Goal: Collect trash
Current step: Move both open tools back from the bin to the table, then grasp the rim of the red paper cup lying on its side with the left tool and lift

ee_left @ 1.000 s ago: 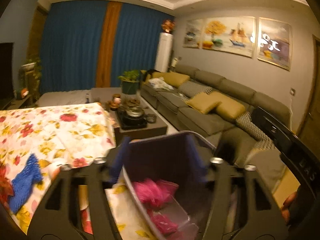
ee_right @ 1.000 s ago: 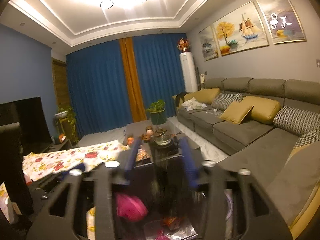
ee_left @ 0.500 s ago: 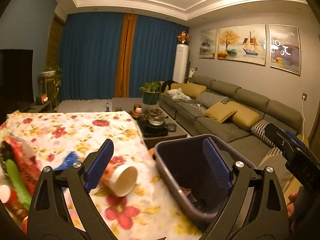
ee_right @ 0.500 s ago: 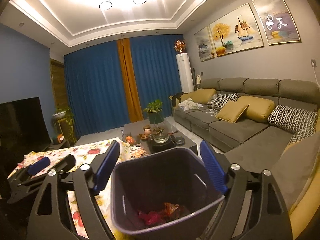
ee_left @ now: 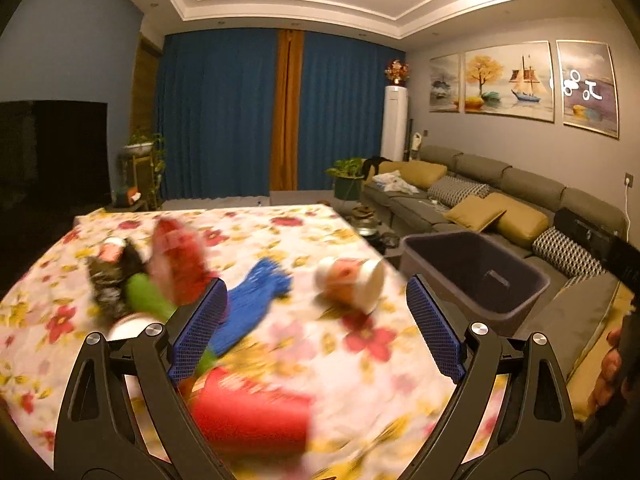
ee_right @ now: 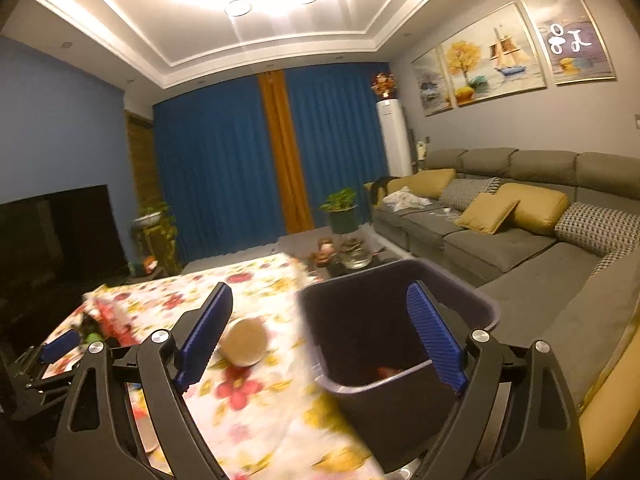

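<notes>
A dark purple bin [ee_left: 476, 276] stands beside the right edge of the floral-cloth table [ee_left: 280, 232]; in the right wrist view the bin [ee_right: 384, 320] holds some red trash. On the table lie a tipped white paper cup [ee_left: 352, 282], a blue frilly scrap [ee_left: 256, 300], a red cup [ee_left: 252, 412], a red packet [ee_left: 176, 260], a green piece [ee_left: 144, 300] and a dark wrapper [ee_left: 110, 276]. My left gripper [ee_left: 316, 336] is open and empty above the red cup. My right gripper [ee_right: 320, 336] is open and empty over the bin's near rim; the cup [ee_right: 244, 342] lies by its left finger.
A long grey sofa [ee_right: 500, 232] with yellow cushions runs along the right wall. A low tea table [ee_right: 348, 256] with a potted plant stands beyond the table. A television [ee_right: 56, 236] is at the left. Blue curtains fill the back wall.
Both grippers opened wide and pulled back from the bin. The left view swung left over the table, so the trash on the cloth came into sight.
</notes>
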`<state>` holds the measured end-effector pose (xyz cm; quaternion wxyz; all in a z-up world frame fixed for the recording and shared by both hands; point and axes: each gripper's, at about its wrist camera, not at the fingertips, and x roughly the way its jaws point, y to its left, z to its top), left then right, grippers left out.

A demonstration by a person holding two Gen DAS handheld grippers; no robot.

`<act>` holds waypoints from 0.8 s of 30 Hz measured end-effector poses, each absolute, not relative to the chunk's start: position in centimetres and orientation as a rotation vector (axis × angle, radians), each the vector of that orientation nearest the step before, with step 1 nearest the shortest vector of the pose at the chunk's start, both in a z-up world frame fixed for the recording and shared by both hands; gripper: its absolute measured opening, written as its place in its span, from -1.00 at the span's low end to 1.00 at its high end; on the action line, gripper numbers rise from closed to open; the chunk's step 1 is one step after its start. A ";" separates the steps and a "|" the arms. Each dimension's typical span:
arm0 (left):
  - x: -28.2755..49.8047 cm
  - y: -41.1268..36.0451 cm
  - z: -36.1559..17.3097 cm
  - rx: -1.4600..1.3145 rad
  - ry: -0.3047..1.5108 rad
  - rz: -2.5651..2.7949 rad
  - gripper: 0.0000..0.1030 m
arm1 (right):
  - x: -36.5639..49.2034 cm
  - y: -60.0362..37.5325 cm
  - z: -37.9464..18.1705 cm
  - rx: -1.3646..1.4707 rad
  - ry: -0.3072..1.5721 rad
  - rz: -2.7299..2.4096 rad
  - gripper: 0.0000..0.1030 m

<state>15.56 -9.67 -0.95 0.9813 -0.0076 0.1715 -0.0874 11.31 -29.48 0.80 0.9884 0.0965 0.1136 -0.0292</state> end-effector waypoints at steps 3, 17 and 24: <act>14.4 -7.0 -1.8 -0.012 0.347 -0.168 0.73 | 10.7 -27.4 0.3 0.172 0.230 -0.048 0.67; 14.4 -1.2 -5.7 -0.049 0.510 -0.329 0.15 | 10.2 -20.2 -1.9 0.101 0.282 0.034 0.67; 16.3 -1.3 -7.0 -0.070 0.618 -0.433 -0.04 | 10.4 -19.1 -2.1 0.084 0.289 0.048 0.67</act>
